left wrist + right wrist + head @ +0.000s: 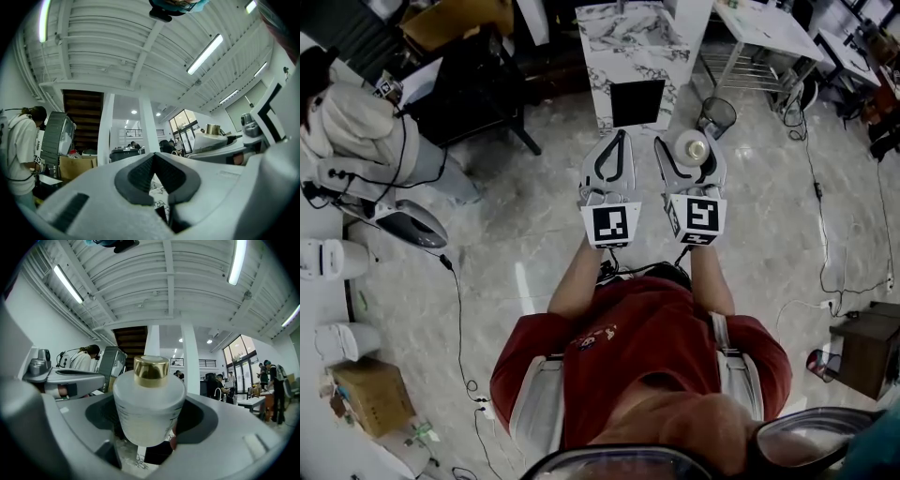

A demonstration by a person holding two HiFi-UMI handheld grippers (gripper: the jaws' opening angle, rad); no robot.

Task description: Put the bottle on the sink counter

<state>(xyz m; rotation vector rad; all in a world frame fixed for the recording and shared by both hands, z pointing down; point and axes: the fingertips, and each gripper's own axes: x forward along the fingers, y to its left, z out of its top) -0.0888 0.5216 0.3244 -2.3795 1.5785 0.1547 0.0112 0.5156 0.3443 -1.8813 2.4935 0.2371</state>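
Note:
A frosted white bottle (692,148) with a gold cap stands upright between the jaws of my right gripper (688,156), which is shut on its body. In the right gripper view the bottle (149,408) fills the middle, with its cap (151,369) above the jaws. My left gripper (617,141) hangs just left of it, shut and empty, its tips meeting (153,161). The marble-patterned sink counter (630,33) with a dark front panel (637,103) stands on the floor straight ahead of both grippers.
A wire bin (717,115) sits right of the counter and a white table (769,28) stands behind it. Black furniture (478,89) is at the left rear. A person in white (356,131) stands far left. Cables (820,216) trail over the floor at right.

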